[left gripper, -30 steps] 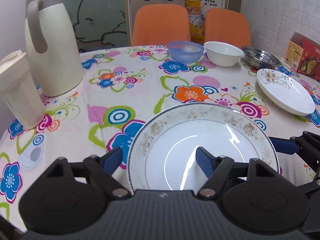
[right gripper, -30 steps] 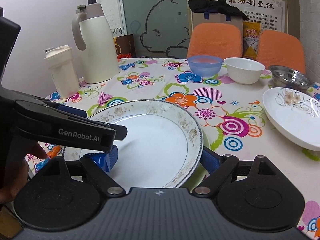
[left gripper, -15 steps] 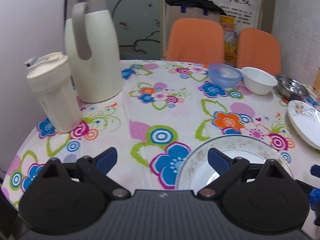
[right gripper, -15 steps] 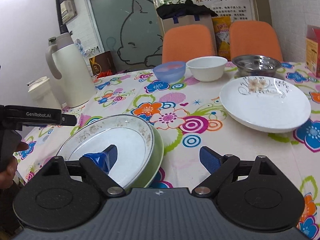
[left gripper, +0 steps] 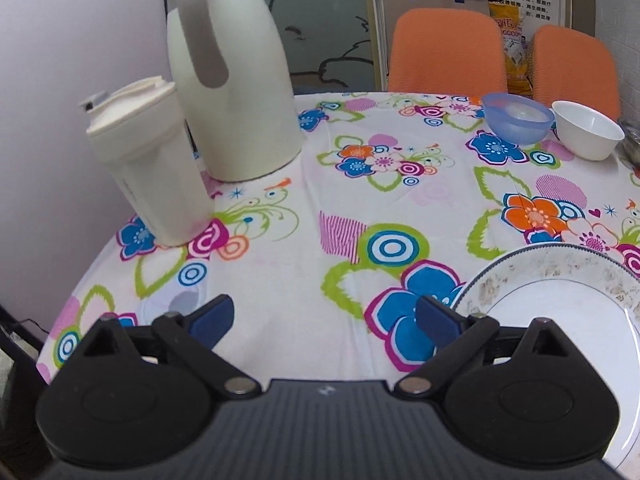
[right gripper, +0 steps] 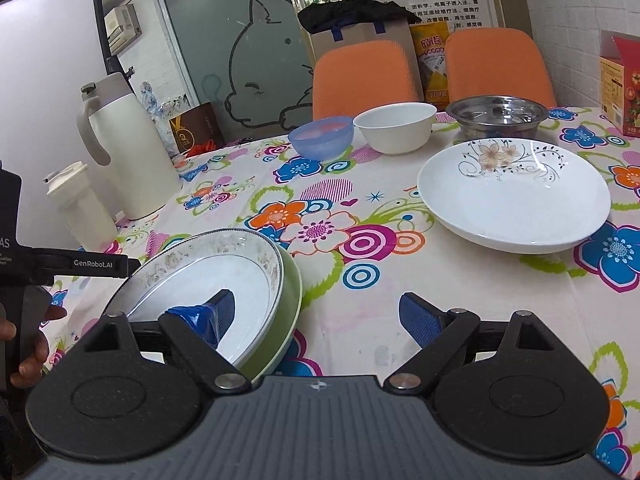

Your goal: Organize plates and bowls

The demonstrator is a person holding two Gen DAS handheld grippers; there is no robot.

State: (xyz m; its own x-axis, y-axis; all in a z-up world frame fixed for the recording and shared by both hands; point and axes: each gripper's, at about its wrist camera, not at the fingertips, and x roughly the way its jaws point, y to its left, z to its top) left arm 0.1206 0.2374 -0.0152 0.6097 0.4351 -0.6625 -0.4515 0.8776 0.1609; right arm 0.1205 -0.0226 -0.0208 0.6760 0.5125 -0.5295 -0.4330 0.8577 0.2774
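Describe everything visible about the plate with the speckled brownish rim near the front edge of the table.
The round white glazed plate with a speckled brownish floral rim and a thin dark line around its edge looks ceramic and empty. It sits nested on a green plate, which shows along its right side, on the flowered tablecloth. One blue pad of the open right hand-held gripper is over its well; whether they touch is unclear.

Gold-rimmed white plate (right gripper: 224, 280) on green plate (right gripper: 290, 300).

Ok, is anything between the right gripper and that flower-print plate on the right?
Nothing visible. The right gripper is open, and only bare tablecloth lies between it and the flower-print plate. The stacked plates sit off to its left, at the left fingertip.
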